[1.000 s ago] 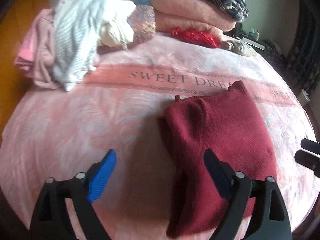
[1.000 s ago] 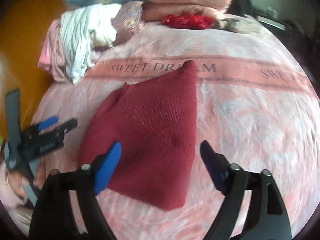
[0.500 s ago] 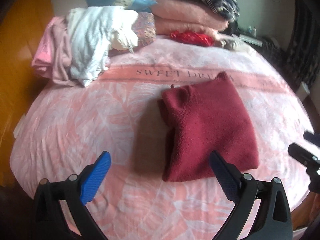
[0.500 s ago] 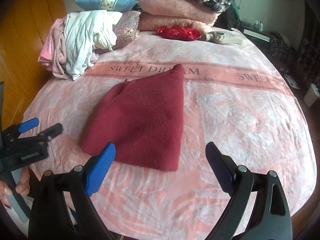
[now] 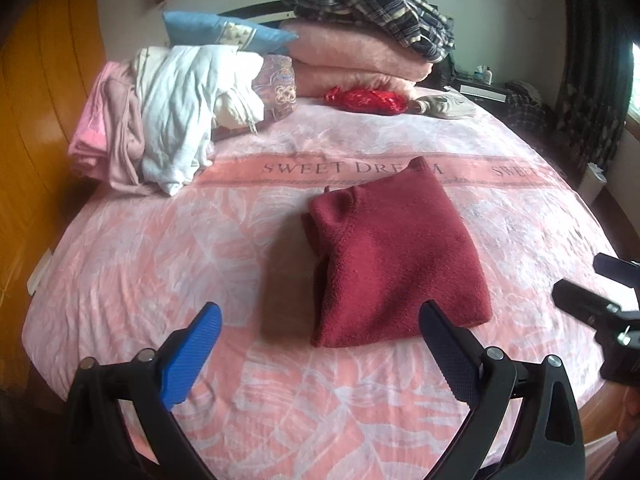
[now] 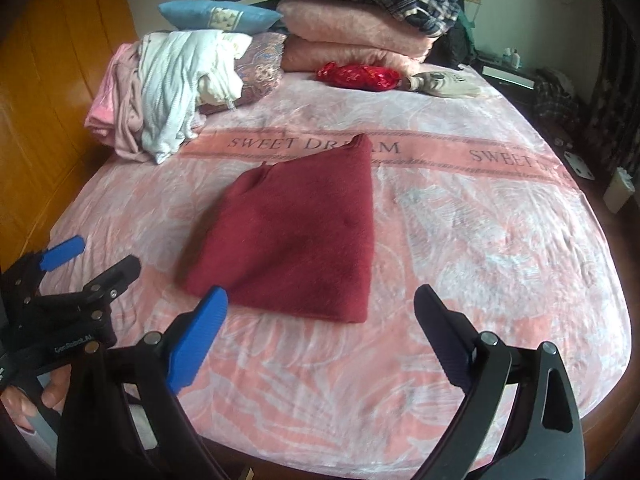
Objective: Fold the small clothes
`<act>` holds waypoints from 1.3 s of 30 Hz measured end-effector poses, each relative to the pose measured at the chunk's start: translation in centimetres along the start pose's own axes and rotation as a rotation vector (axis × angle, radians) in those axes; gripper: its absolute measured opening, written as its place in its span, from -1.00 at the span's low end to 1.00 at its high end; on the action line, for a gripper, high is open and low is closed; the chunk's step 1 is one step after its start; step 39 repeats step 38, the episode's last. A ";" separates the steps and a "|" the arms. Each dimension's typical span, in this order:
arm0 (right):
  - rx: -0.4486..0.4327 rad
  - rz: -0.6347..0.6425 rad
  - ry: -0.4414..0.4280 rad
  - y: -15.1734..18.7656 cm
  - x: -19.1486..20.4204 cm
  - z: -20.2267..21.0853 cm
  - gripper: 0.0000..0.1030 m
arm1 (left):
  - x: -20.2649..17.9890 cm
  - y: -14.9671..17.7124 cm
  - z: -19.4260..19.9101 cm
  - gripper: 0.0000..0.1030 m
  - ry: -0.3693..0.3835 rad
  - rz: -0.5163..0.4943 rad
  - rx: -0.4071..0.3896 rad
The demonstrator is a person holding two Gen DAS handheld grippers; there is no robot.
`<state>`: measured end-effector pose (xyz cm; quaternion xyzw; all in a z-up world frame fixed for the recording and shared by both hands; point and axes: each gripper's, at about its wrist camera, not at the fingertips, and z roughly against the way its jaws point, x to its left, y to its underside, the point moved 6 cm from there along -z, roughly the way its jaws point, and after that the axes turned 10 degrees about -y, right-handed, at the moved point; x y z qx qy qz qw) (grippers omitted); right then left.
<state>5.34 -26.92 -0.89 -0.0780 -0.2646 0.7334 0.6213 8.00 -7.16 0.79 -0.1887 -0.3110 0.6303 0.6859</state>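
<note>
A dark red knit garment [image 5: 394, 252] lies folded into a compact rectangle on the pink bedspread [image 5: 160, 264]; it also shows in the right wrist view [image 6: 296, 232]. My left gripper [image 5: 320, 320] is open and empty, held back above the bed's near edge, short of the garment. My right gripper [image 6: 320, 304] is open and empty, also pulled back near the garment's front edge. Each gripper shows in the other's view: the right one [image 5: 592, 292] at the right, the left one [image 6: 92, 264] at the left.
A heap of white and pink unfolded clothes [image 5: 160, 120] lies at the back left of the bed. Pillows, folded pink blankets [image 5: 360, 60], a plaid garment [image 5: 372, 8] and a red item [image 5: 364, 98] sit at the head. A wooden wall [image 5: 32, 120] stands to the left.
Both grippers have drawn back and up from the red garment, so more of the bed shows. The garment stays folded in place.
</note>
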 end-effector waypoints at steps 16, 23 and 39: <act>0.014 -0.003 0.022 0.1 0.2 -0.6 0.85 | -0.1 0.9 -1.0 0.92 -0.008 0.004 0.049; 0.024 0.000 0.025 0.2 0.2 -0.8 0.85 | -0.3 1.3 -1.3 0.92 -0.007 -0.002 0.061; 0.041 -0.018 0.034 0.4 -0.2 -1.4 0.87 | -0.4 1.7 -2.0 0.92 -0.008 -0.008 0.100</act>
